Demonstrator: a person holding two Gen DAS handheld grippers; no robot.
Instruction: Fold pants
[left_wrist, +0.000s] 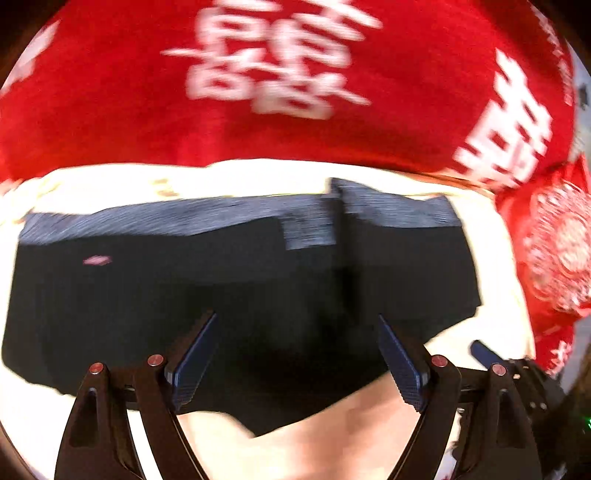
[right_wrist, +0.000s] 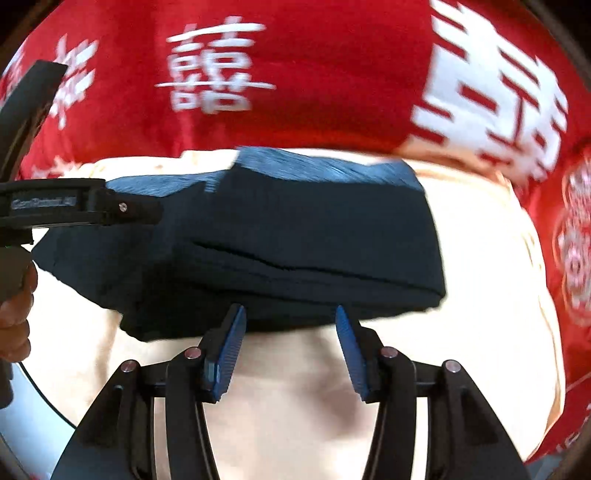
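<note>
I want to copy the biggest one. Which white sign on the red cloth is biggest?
The white sign at the right edge of the red cloth. It stands far taller and thicker than the thin one in the middle.

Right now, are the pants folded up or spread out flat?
Folded. The pants lie in a thick dark bundle on the cream cloth, with stacked layers showing along the near edge.

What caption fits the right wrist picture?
Open right tongs hover at the edge of folded dark pants on a cream cloth.
</note>
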